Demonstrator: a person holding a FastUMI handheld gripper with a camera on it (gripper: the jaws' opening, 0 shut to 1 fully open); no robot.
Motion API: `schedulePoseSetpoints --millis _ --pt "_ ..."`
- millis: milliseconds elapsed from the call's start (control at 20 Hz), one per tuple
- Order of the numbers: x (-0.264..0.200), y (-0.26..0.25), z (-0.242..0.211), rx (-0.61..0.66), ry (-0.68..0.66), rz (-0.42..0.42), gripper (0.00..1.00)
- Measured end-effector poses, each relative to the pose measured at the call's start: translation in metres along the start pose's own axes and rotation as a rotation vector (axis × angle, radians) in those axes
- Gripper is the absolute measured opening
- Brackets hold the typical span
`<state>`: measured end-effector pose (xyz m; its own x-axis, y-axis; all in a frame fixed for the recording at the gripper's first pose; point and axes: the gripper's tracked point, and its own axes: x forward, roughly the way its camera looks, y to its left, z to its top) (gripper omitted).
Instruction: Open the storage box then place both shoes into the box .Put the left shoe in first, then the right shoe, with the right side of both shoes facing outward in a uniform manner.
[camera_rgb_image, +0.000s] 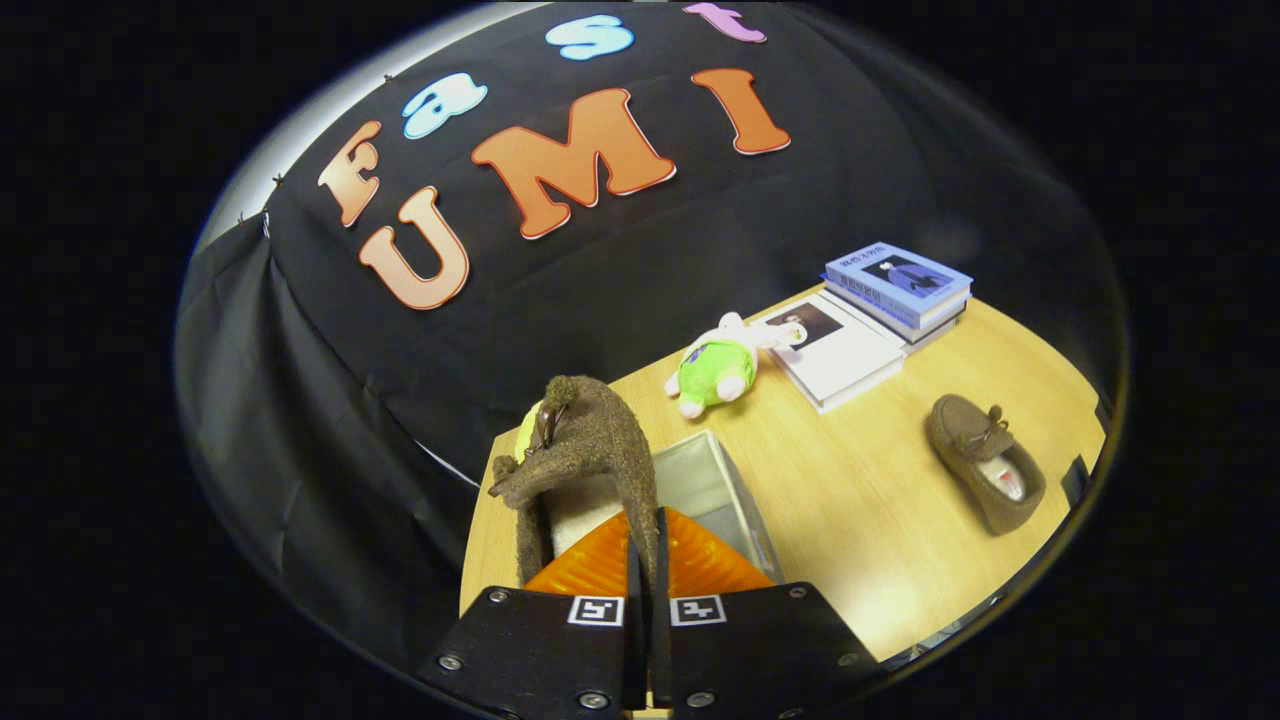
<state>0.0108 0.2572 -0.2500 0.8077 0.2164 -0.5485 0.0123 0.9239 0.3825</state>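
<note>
While the claw (645, 560) grips the brown shoe (585, 450) by its side wall above the open storage box (715, 485): lower slowly, toe level, right side outward. Second shoe (985, 460) lying on table (860, 520), well apart.

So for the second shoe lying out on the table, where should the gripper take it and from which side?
Probably by the collar wall. That shoe lies sole-down on the table, opening upward, clear of the books. Coming from above, one finger goes inside the opening and one outside, as the gripper now pinches the first shoe over the storage box.
</note>
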Motion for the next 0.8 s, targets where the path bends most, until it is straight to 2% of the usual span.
schedulePoseSetpoints --millis 350,500,600,700,800 --pt "0.025 0.006 -0.046 -0.001 0.062 -0.046 0.03" --pt "0.034 0.016 -0.063 -0.020 0.094 -0.041 0.03" --pt "0.034 0.031 -0.073 -0.030 0.121 -0.001 0.08" --pt "0.036 0.043 -0.070 -0.032 0.112 0.034 0.34" --pt "0.033 0.046 -0.062 -0.068 0.095 0.032 0.72"
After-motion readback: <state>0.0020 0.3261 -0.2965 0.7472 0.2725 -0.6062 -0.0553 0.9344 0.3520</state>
